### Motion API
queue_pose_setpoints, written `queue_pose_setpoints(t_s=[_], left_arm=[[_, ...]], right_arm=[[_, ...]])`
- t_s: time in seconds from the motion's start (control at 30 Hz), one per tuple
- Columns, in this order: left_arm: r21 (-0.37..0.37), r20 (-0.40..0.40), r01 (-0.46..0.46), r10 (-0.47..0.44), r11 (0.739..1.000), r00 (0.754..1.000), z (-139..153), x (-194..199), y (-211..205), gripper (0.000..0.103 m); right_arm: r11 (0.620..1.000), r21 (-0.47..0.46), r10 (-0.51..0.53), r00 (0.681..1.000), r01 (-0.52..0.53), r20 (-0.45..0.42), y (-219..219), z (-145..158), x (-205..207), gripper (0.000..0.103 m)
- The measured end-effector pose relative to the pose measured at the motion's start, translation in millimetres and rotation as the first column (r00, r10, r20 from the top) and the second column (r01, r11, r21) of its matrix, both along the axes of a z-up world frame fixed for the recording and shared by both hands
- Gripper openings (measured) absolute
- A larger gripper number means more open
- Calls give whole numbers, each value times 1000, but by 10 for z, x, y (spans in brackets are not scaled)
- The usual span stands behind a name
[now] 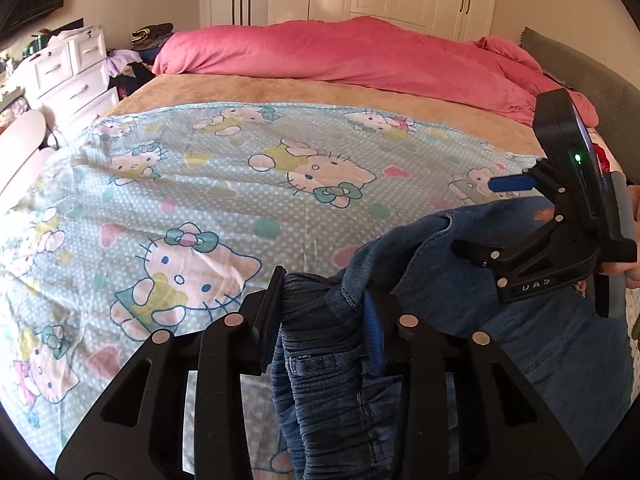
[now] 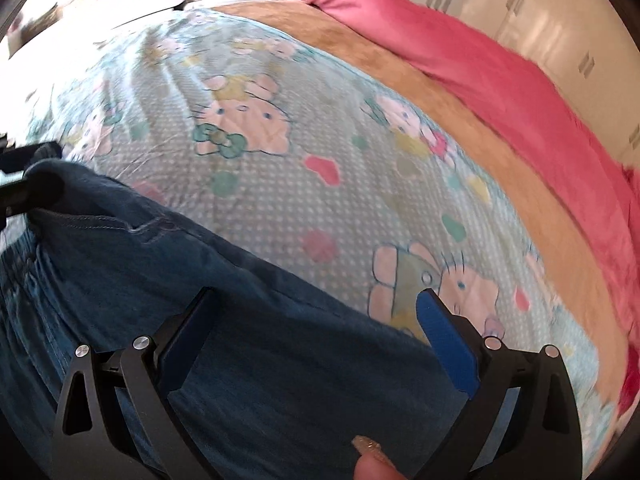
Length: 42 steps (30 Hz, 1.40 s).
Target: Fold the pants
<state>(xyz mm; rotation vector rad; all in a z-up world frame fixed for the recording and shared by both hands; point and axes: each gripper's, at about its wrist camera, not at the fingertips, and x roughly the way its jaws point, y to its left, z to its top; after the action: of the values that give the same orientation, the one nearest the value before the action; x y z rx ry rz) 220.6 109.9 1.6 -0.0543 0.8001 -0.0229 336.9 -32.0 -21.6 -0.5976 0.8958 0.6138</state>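
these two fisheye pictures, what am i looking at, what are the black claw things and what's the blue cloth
Each picture comes from a camera on a hand-held gripper, a two-finger clamp a person carries, one per hand. There is no robot arm.

The first is the left one's view. The left hand-held gripper is shut on the bunched waistband of blue denim pants. The black device at its right edge is the other clamp.

The second is the right one's view. The right hand-held gripper is open, its fingers apart over the denim, gripping nothing.

The pants hang over a bed with a cartoon-cat sheet; a pink duvet lies farther back.
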Motion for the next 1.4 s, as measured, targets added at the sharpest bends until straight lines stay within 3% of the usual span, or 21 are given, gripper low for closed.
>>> queue_pose_setpoints(t_s=[0.07,0.13,0.23,0.3,0.43,0.5,0.67,1.0,1.4], left_arm=[[-5,-4,0,0,1000,1000,-14,5,11,27],[-7,-4,2,-2,1000,1000,-21,-7,17,27],[-5,-4,3,-3,1000,1000,-34,-16,10,27],[-4,-4,-2,2,1000,1000,-36,-22,15,27],[-9,-6,-12,12,1000,1000,-40,-51,43,27],[-6,-3,-11,11,1000,1000,-32,-73,39,27],[-2,8,-6,6,1000,1000,15,-158,15,28],[8,22,1,-1,1000,1000,124,-331,-41,29],[-35,50,11,-9,999,999,224,-986,-108,29]], right_arm=[[1000,-20,18,1000,-18,9,42,-27,-30,92],[999,-8,44,999,-44,-15,69,-52,-61,68],[998,16,59,998,-58,-26,100,-73,-129,50],[998,44,43,999,-42,-25,92,-55,-163,43],[995,99,-11,1000,13,-15,-3,14,-226,19],[990,134,-32,999,33,-13,-89,71,-269,13],[972,231,-52,999,51,-4,-276,261,-459,9],[946,319,-61,998,55,7,-483,520,-910,8],[910,413,-43,999,44,-13,-750,665,-1813,8]])
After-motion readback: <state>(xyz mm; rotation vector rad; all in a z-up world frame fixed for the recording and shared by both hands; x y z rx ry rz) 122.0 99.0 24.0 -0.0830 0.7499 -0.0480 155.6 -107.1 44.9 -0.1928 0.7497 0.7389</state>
